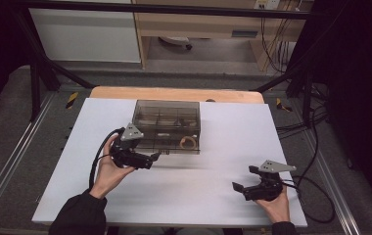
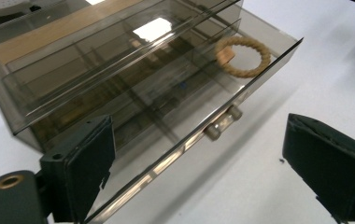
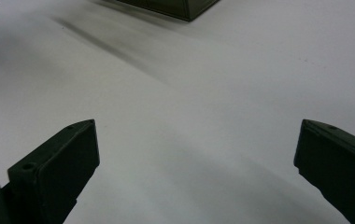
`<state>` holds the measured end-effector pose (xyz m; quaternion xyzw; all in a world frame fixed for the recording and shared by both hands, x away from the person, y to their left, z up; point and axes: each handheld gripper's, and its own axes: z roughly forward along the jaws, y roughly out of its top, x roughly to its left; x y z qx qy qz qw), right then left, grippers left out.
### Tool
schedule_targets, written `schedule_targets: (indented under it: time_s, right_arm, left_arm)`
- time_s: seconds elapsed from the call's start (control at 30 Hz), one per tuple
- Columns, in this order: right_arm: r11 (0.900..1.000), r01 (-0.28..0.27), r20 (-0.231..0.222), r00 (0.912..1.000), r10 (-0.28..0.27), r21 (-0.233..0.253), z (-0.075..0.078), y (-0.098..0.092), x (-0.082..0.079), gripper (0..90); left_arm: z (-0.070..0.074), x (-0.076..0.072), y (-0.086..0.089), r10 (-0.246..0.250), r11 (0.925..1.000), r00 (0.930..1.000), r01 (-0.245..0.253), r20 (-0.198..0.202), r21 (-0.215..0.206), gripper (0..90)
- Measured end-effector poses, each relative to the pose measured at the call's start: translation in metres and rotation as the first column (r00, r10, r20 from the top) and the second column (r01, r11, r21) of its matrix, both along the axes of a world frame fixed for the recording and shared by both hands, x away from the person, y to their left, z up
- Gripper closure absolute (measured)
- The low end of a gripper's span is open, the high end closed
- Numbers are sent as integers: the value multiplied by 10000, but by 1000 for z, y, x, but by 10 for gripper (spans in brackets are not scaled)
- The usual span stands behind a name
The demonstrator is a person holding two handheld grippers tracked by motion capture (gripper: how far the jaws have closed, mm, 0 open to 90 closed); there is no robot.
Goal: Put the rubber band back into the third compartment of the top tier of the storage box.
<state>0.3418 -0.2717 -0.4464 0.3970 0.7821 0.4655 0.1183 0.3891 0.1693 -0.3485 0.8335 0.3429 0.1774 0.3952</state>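
A smoky see-through drawer box (image 1: pixel 167 120) stands at the middle back of the white table. Its lower drawer (image 2: pixel 175 107) is pulled out a little and holds a tan rope ring (image 2: pixel 242 56), also visible from above (image 1: pixel 189 142). The drawer's small knob (image 2: pixel 222 122) lies between my left gripper's jaws. My left gripper (image 1: pixel 157 156) is open, close in front of the drawer's left part, touching nothing. My right gripper (image 1: pixel 236 186) rests open near the front right of the table, with bare table between its jaws (image 3: pixel 194 154).
The white table top (image 1: pixel 184 191) sits on a wooden board (image 1: pixel 174 93). Black cables (image 1: pixel 316 196) trail off the right edge. A black frame and a wooden desk (image 1: pixel 198 24) stand behind the table. The box's corner (image 3: pixel 185 9) shows far ahead of the right gripper.
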Motion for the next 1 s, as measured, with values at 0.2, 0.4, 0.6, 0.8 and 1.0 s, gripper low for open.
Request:
schedule_targets:
  time_s: [0.2, 0.4, 0.6, 0.8, 1.0]
  right_arm:
    - [10000, 10, -19, 10000, -10, 15, 0, 0, 0, 7]
    - [10000, 9, -9, 10000, -9, -15, 0, 0, 0, 7]
    - [10000, 16, -6, 10000, -16, -19, 0, 0, 0, 8]
    - [10000, 26, -12, 10000, -26, -25, 0, 0, 0, 8]
    - [10000, 31, -19, 10000, -31, -16, 0, 0, 0, 7]
  left_arm:
    - [-5, -4, 16, 315, 9995, 9995, -315, -21, -51, 77]
    - [-12, -9, 34, 542, 9985, 9985, -543, -46, -74, 73]
    - [-23, -15, 51, 754, 9970, 9971, -756, -120, -177, 73]
    - [-35, -21, 66, 920, 9953, 9956, -926, -194, -291, 73]
    - [-47, -28, 81, 1117, 9925, 9936, -1123, -148, -474, 74]
